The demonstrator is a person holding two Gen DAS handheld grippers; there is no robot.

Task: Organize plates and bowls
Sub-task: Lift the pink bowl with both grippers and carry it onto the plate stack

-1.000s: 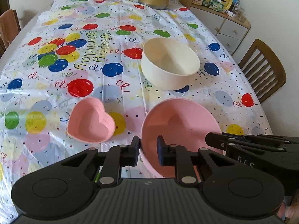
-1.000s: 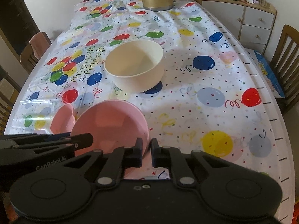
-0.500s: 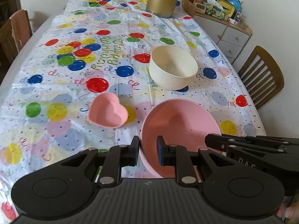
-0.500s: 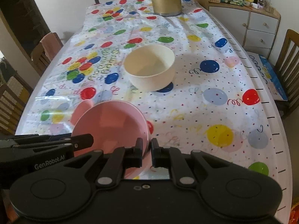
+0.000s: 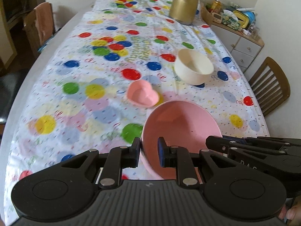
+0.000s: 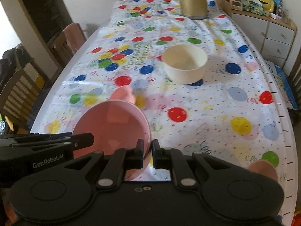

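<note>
Two grippers are being pinched onto the pink bowl (image 5: pixel 180 130): left gripper (image 5: pixel 149 151) at its left rim, right gripper (image 6: pixel 147 153) at its right rim, bowl being held above the near tablecloth (image 5: pixel 75 86).

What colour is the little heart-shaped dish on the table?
Pink: the small heart-shaped dish shows best in the left wrist view.

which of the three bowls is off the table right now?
The big round pink bowl, gripped at its rim by both grippers. The cream bowl and heart-shaped pink bowl sit on the tablecloth.
</note>
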